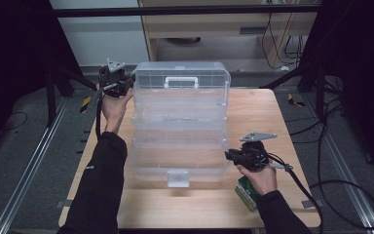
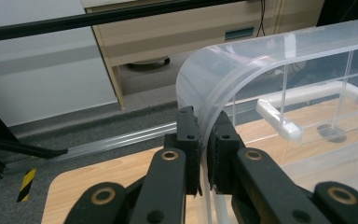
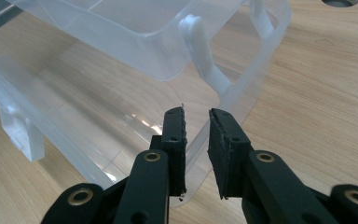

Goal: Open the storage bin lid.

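A large clear plastic box (image 1: 179,127) is seen on the wooden table (image 1: 253,105), opened out in tiers. Its lid (image 1: 181,83) stands up at the far side, with a white handle (image 1: 180,81) in the middle of it, and a white latch (image 1: 177,178) hangs at the near edge of the lowest tier.

The left tongs (image 1: 129,82) are held at the far left corner of the lid. In the left gripper view, the curved rim of the lid (image 2: 214,100) is clamped between the two black jaws of the left tongs (image 2: 204,140), and the pads (image 2: 188,135) are pressed against the plastic on both sides. The white handle (image 2: 279,122) is seen further to the right behind the clear wall.

The right tongs (image 1: 230,156) are held at the near right corner of the lowest tier. In the right gripper view, the jaws of the right tongs (image 3: 196,140) stand at either side of the thin wall of the box (image 3: 242,93), with a narrow gap between them. Whether the pads really press on the wall cannot be told from this view.

A small green and white carton (image 1: 246,192) lies on the table just under the right hand (image 1: 258,178), near the right front corner of the box.
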The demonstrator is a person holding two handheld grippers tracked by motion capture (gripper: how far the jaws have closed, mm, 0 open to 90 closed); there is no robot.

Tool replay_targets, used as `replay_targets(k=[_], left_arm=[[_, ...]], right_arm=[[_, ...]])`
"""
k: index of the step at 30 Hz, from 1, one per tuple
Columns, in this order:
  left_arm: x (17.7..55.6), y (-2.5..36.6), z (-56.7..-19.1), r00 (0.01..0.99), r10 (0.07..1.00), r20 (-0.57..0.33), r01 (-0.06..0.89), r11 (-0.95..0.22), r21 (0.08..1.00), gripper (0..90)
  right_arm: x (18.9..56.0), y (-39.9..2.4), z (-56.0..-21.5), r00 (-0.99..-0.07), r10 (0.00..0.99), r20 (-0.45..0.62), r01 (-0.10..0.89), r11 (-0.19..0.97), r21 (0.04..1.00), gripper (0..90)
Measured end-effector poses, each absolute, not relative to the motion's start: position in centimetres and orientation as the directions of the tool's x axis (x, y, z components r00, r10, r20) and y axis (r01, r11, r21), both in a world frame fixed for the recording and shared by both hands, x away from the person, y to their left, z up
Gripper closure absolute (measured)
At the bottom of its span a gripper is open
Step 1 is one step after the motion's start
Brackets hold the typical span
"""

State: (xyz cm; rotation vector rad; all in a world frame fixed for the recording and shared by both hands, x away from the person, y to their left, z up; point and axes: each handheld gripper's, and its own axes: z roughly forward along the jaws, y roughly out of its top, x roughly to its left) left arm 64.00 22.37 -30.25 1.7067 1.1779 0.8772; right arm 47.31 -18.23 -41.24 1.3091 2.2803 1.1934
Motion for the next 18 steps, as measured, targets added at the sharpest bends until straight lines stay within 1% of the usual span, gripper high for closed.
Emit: replay_targets(k=[12,18], left_arm=[[65.3,22.2,-30.7,0.296,0.953,0.062,0.357,-0.170,0.919,84.6],[65.8,22.1,-30.7,0.295,0.953,0.070,0.369,-0.181,0.912,84.5]], right_arm=[[47.4,-18.2,-41.3,-0.561,0.809,0.175,0.606,0.257,0.753,76.0],[47.4,-18.2,-41.2,-0.564,0.808,0.169,0.604,0.265,0.752,76.1]])
